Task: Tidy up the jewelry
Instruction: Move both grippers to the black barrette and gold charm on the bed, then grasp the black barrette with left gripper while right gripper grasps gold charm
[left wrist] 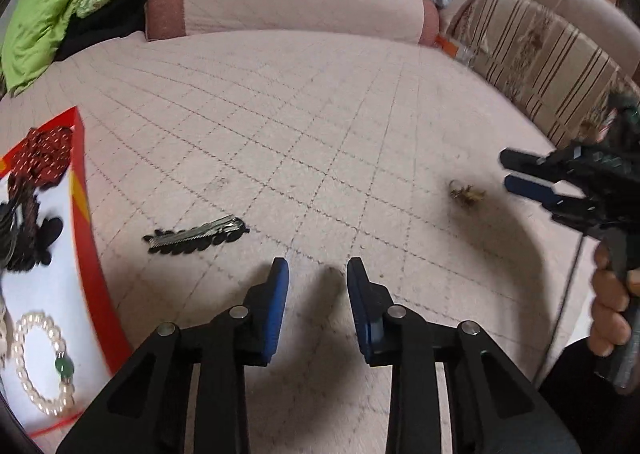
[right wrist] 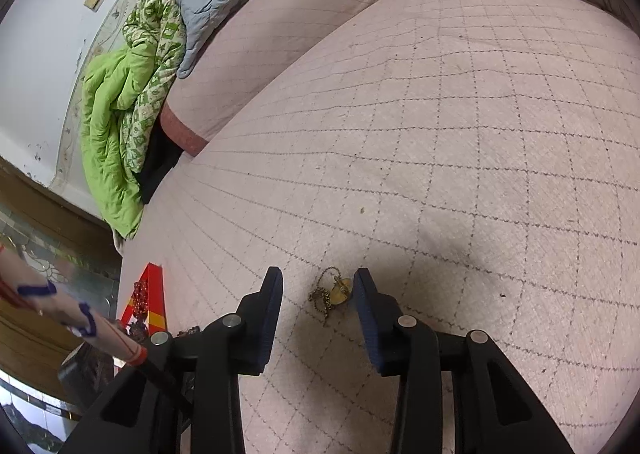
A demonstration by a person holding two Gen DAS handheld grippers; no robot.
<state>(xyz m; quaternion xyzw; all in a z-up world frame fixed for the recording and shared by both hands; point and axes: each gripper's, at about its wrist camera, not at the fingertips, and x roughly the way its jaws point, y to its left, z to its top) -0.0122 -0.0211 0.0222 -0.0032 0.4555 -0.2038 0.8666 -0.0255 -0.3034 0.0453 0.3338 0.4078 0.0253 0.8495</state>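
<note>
A pale pink quilted bed cover with a grey grid pattern (left wrist: pixel 320 126) carries everything. At its left edge lies a shallow red-rimmed box with a white floor (left wrist: pixel 86 222), holding a white pearl bracelet with one green bead (left wrist: pixel 44 366) and dark red beaded pieces (left wrist: pixel 44 154). A black toothed hair clip (left wrist: pixel 196 236) rests on the cover just beyond the left gripper (left wrist: pixel 318 270), off its left fingertip; those blue-padded fingers stand apart with nothing between them. The right gripper (right wrist: pixel 318 280), held in a hand (left wrist: pixel 610 314), also has its fingers apart, and the small gold chain with a round pendant (right wrist: pixel 330 292) lies on the cover between their tips, nearer the right one; whether the pad touches it cannot be told.
</note>
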